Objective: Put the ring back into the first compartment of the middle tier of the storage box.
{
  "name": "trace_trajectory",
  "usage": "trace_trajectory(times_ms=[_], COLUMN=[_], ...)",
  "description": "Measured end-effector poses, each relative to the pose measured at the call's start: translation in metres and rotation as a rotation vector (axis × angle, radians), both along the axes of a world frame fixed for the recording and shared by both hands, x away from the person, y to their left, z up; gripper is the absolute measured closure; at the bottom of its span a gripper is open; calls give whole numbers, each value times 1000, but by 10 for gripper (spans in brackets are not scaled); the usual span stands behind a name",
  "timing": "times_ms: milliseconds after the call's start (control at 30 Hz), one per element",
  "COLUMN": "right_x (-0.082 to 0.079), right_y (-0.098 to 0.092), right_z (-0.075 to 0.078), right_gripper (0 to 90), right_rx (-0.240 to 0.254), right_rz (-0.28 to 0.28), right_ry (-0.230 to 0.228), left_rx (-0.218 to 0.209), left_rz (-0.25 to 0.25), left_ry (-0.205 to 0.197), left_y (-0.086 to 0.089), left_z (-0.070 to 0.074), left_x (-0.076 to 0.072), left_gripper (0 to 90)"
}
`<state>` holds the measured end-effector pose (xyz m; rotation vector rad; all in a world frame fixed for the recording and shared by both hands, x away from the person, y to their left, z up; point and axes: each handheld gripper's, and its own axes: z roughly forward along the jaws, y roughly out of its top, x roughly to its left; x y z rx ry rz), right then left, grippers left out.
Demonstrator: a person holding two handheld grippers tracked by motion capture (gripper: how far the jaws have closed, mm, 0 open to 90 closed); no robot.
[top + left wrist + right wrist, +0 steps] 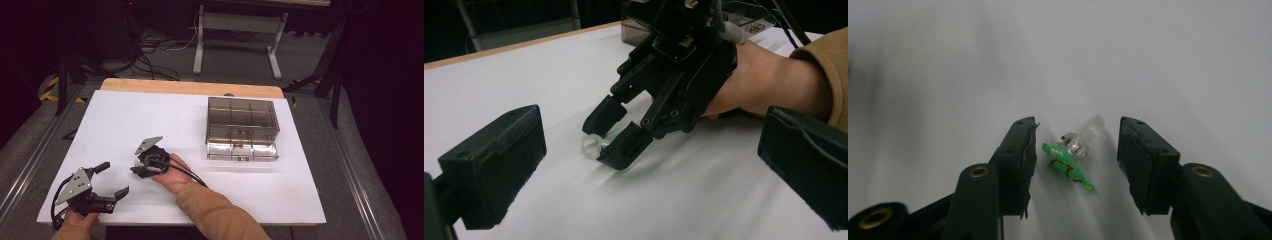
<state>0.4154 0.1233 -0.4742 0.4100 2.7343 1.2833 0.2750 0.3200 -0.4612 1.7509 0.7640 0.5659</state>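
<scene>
A small part, a green circuit board with a clear plastic cap, lies on the white table. My right gripper points down at it, one black jaw on each side, with a gap to each pad. From the left gripper view the clear cap sits between the right gripper's tips. In the high view the right gripper is at the table's middle-left. My left gripper stays near the front-left edge, jaws wide and empty, aimed at the right gripper.
A smoke-tinted clear organiser box with several compartments stands at the back right of the table. A hand and tan sleeve reach in from the front. Table legs and cables lie on the floor beyond.
</scene>
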Motion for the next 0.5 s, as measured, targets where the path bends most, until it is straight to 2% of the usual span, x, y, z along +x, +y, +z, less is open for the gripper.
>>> trace_trajectory(times_ms=[167, 300, 367, 500], right_x=[-3, -4, -5, -5], right_y=[0, 0, -1, -4], right_z=[1, 3, 4, 9], right_gripper=[699, 726, 726, 723], right_rx=[-24, -41, -41, -47], right_rz=[-3, 1, 2, 10], right_ry=[-45, -54, -39, -63], left_rx=[5, 4, 12, 11], left_rz=[8, 8, 4, 11], left_ry=[3, 1, 7, 4], left_y=[0, 0, 1, 1], left_z=[0, 0, 1, 0], left_x=[0, 1, 1, 1], left_gripper=[1, 1, 1, 1])
